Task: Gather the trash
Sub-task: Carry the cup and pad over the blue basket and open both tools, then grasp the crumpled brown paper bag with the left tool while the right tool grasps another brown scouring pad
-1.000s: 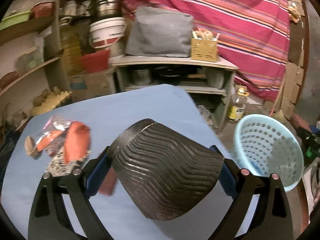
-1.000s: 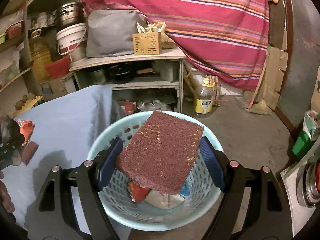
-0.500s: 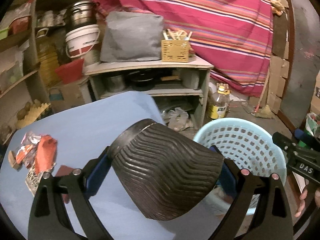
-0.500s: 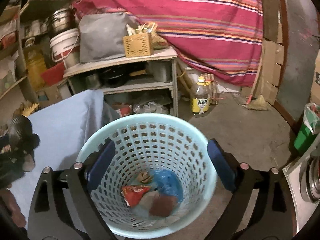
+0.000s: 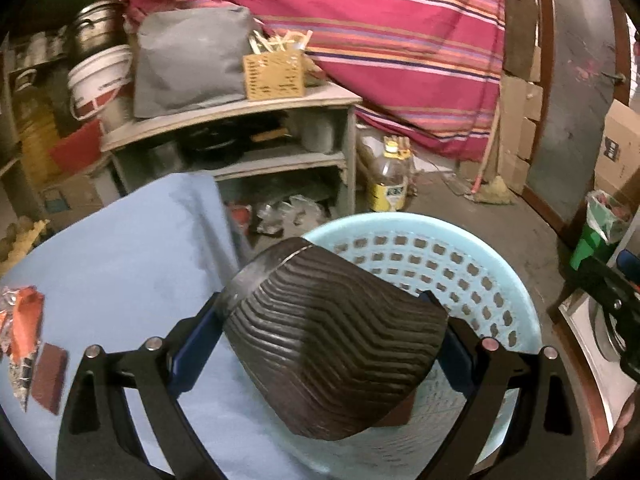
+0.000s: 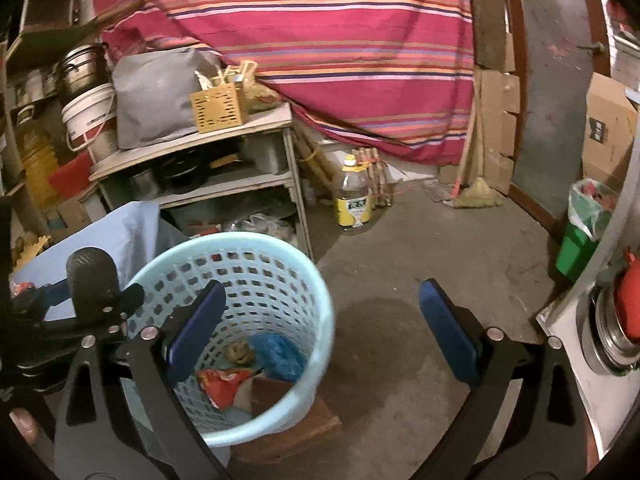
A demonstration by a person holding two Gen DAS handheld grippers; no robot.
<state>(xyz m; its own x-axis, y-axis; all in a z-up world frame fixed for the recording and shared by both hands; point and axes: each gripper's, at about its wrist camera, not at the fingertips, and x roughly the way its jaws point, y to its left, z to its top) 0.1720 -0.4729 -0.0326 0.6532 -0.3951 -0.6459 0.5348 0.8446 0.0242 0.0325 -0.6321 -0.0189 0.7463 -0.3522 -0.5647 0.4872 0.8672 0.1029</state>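
Left gripper [image 5: 332,340]: jaws set wide and pinching a black ridged piece of trash [image 5: 332,344], apparently a shoe sole, across its width. Both blue pads [image 5: 196,344] press its sides. The sole hangs partly above the blue desk [image 5: 120,248] edge and partly above the near rim of the basket [image 5: 460,264].

Right gripper [image 6: 320,344]: jaws spread about as wide as they go and opening a little more; nothing between them. Left pad in front of the basket [image 6: 276,272] interior, right pad over bare floor [image 6: 400,280].

Basket stands on the floor just beside the desk. Inside, at the bottom: red wrapper [image 6: 222,384], blue crumpled piece [image 6: 280,354], small brownish lump [image 6: 239,354], dark reddish pad [image 6: 270,394].

On the desk, far left in the left wrist view: orange and foil wrappers [image 5: 22,320], with a dark red pad [image 5: 50,376] just beside them. Both are well apart from the basket.

The left gripper with its sole also shows at the left edge of the right wrist view.
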